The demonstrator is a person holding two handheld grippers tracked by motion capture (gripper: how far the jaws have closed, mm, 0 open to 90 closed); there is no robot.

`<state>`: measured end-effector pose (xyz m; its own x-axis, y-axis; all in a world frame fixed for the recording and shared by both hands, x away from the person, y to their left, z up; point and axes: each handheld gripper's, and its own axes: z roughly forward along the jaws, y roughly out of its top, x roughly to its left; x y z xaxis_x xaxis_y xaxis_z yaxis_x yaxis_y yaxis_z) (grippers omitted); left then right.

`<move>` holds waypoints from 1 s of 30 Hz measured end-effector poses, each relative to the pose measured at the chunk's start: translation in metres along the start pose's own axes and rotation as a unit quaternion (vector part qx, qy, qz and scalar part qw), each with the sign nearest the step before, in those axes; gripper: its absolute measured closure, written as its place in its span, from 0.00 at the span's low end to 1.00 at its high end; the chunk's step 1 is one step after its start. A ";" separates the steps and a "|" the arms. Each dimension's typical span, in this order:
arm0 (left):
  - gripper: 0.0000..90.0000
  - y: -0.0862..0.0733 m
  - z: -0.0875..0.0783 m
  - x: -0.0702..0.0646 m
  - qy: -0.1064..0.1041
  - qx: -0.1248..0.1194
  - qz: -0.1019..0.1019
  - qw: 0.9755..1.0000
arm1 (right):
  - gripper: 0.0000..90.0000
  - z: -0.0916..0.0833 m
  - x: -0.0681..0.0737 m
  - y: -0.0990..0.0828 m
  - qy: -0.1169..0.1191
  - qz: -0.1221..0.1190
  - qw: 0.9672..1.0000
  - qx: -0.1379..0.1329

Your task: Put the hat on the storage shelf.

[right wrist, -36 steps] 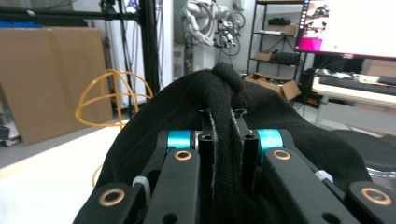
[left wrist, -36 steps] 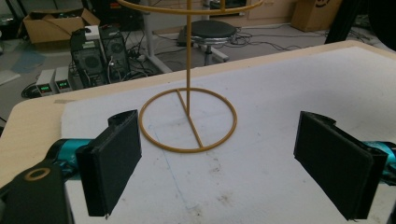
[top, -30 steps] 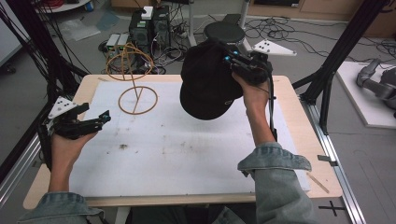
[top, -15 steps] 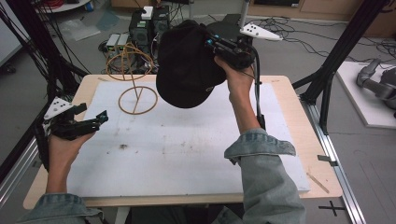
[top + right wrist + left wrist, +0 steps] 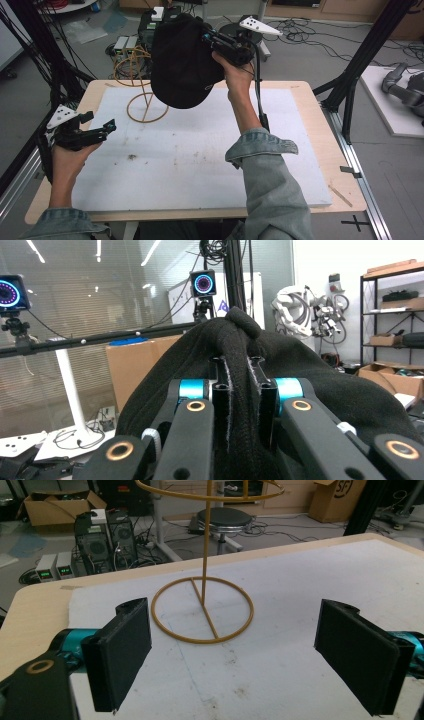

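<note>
A black cap (image 5: 182,60) hangs in the air above the table's far left part, pinched by my right gripper (image 5: 212,42), which is shut on its fabric. In the right gripper view the cap's cloth (image 5: 320,385) is bunched between the closed jaws of that gripper (image 5: 242,390). Under the cap stands a yellow wire stand with its base ring (image 5: 147,107) on the white board; the cap hides part of its top ring (image 5: 131,67). My left gripper (image 5: 100,131) rests open at the left edge, facing the stand (image 5: 202,610) from a short way off, with nothing between its pads (image 5: 120,655).
A white foam board (image 5: 200,165) covers most of the wooden table (image 5: 320,115). Behind the far edge are computer boxes (image 5: 125,45) and a stool (image 5: 225,517). Black frame posts (image 5: 360,65) stand at both sides. A small wooden stick (image 5: 340,195) lies near the right edge.
My right gripper has carried the cap leftward and farther back, from the table's middle to above the wire stand. The left gripper has stayed in place, open.
</note>
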<state>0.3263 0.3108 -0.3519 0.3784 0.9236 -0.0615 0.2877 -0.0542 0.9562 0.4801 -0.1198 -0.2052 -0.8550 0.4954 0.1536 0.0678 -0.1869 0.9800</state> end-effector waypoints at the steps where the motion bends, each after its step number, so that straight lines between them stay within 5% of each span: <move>1: 0.17 0.000 0.000 0.000 0.000 -0.001 -0.001 1.000 | 0.93 0.003 0.000 -0.001 0.002 0.001 1.000 0.000; 30: 0.17 -0.001 -0.004 0.008 0.003 -0.006 -0.008 1.000 | 0.93 0.064 0.009 -0.007 0.047 0.016 0.999 -0.011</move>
<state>0.3254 0.3195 -0.3518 0.3687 0.9265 -0.0756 0.2840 -0.0348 0.9582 0.5050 -0.0604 -0.2025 -0.8972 0.4069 0.1716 0.0859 -0.2204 0.9716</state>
